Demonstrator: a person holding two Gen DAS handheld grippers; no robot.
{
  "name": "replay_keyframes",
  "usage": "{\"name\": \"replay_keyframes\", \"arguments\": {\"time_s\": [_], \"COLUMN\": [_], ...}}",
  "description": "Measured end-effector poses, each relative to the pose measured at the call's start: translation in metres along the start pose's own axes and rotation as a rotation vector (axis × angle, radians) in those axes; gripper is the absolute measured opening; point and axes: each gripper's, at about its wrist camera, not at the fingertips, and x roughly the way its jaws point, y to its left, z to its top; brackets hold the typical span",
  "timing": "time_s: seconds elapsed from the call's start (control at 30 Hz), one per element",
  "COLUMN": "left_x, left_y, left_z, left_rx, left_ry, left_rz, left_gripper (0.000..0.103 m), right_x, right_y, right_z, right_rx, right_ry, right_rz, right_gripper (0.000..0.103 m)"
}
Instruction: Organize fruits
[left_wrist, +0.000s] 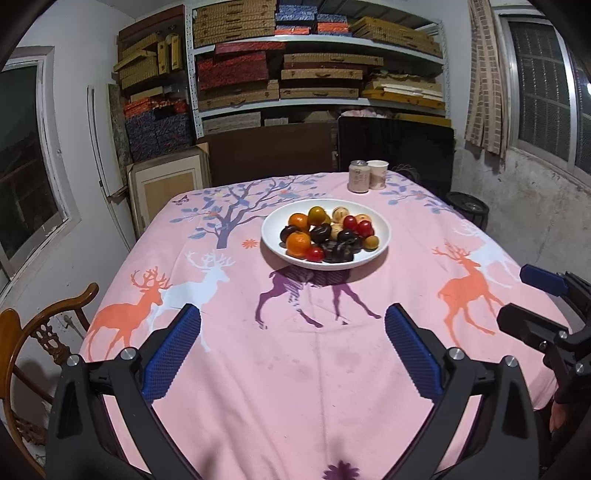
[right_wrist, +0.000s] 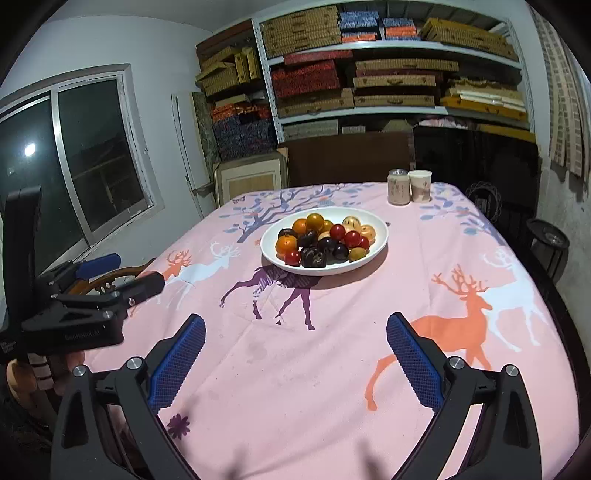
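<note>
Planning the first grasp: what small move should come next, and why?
Probably bring one gripper, say the right gripper, forward toward the plate. Both it and the left gripper are open, empty and well short of the fruit piled there.

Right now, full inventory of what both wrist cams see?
plate: one, white, mid-table, holding the fruit
orange fruits: about four, left side of plate
red fruits: about four, right side and front
dark purple fruits: about five, centre and front
pale tan fruits: about four, back and right
can: one, pale, far edge, beside the cup
paper cup: one, white, right of can
tablecloth: one, pink with deer and tree print
wooden chair: one, brown, left of table
shelves: stacked boxes, back wall
left tool: open, empty
right tool: open, empty
</note>
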Motion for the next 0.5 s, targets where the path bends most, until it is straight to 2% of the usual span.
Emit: {"name": "replay_keyframes", "arguments": {"time_s": [0.1, 0.23, 0.5], "left_x": [-0.01, -0.008, -0.007], "left_y": [-0.006, -0.003, 0.005], "left_z": [-0.006, -0.011, -0.011], "left_rx": [-0.005, -0.032, -0.055], "left_ry": [0.0, 0.046, 0.044], "left_rz": [0.016, 0.032, 0.073], "left_gripper": [0.098, 0.098, 0.098], "right_x": [-0.014, -0.023, -0.024], "right_y": [0.0, -0.002, -0.009], "right_z": [-0.001, -0.002, -0.004], "right_rx": [-0.001, 0.003, 0.036], "right_ry": [-0.026, -0.031, -0.029], "right_rz": [-0.023, -0.031, -0.047], "right_gripper": [0.099, 0.099, 0.099]}}
